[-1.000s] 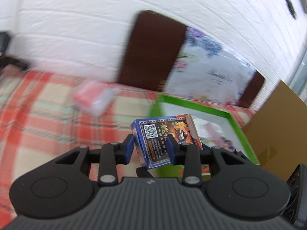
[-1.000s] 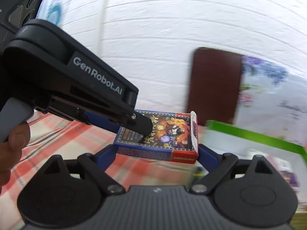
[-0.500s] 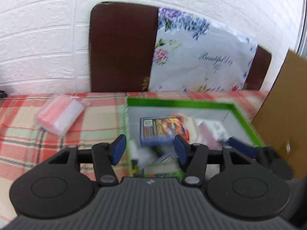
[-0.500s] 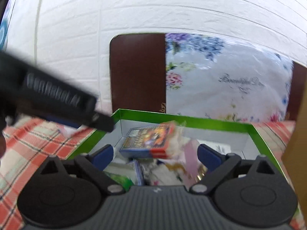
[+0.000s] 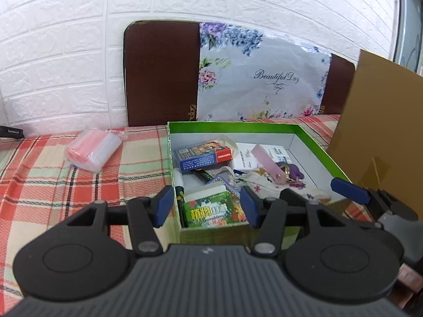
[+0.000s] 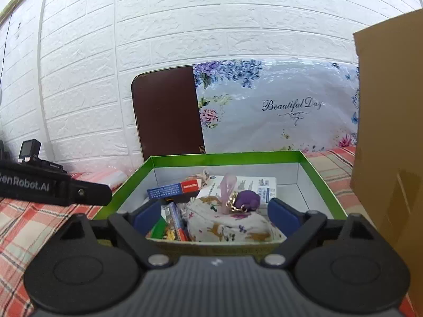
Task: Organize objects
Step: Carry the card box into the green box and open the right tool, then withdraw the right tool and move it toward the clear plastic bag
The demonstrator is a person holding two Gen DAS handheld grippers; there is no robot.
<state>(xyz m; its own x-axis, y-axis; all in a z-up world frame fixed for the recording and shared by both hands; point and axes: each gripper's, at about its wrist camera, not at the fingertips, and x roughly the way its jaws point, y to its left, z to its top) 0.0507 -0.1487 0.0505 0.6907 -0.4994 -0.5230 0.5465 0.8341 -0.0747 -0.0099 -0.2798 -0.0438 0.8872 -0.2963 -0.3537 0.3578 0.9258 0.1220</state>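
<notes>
Card box (image 5: 203, 155) inside green box (image 5: 232, 126) on tabletop (image 5: 47, 179), both grippers (image 5: 206, 206) (image 6: 214, 212) open, empty.

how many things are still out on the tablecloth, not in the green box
1: the pink plastic packet lies on the plaid tablecloth, left of the green box. Parts of the cloth are hidden behind the tongs and the cardboard sheet, so more may be unseen.
</notes>
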